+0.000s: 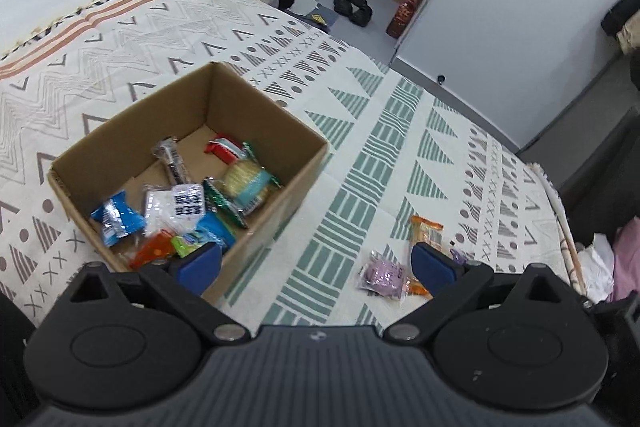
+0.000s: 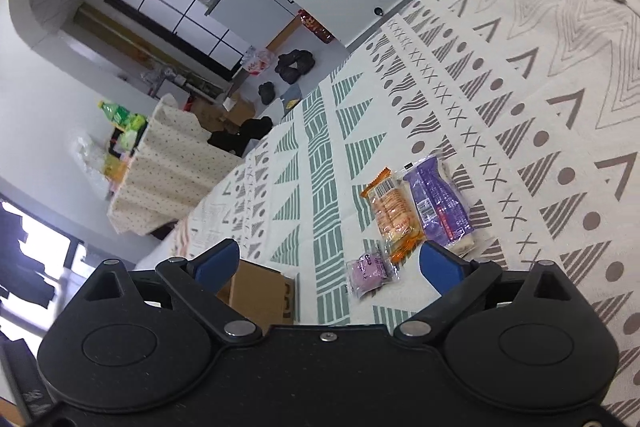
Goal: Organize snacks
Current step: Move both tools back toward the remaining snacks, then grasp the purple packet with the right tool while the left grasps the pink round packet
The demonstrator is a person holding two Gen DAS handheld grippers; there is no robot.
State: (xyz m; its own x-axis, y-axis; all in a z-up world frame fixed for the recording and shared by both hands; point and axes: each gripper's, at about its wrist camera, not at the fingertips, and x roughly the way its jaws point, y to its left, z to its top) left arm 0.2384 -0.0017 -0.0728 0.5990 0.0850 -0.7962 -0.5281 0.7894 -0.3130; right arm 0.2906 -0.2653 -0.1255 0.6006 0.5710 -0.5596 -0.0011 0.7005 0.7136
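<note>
An open cardboard box [image 1: 120,143] sits on the patterned bedspread, holding several wrapped snacks such as a round cracker pack [image 1: 246,183] and a blue packet [image 1: 116,219]. Three snacks lie loose on the cloth to its right: a small pink-purple packet [image 1: 382,275], an orange cracker pack [image 1: 428,227] and, in the right wrist view, a long purple packet [image 2: 438,203]. My left gripper [image 1: 316,259] hovers open between the box and the loose snacks, holding nothing. My right gripper [image 2: 330,265] is open and empty just short of the pink-purple packet [image 2: 370,273] and orange pack [image 2: 394,213]. The box's corner [image 2: 260,293] shows beside its left finger.
The bedspread [image 1: 360,147] ends at a white wall panel [image 1: 500,27] on the far side. Shoes and bags [image 1: 352,5] lie on the floor beyond. A cloth-draped stand [image 2: 168,163] holds bottles. Crumpled white and pink items [image 1: 608,259] lie off the bed's right edge.
</note>
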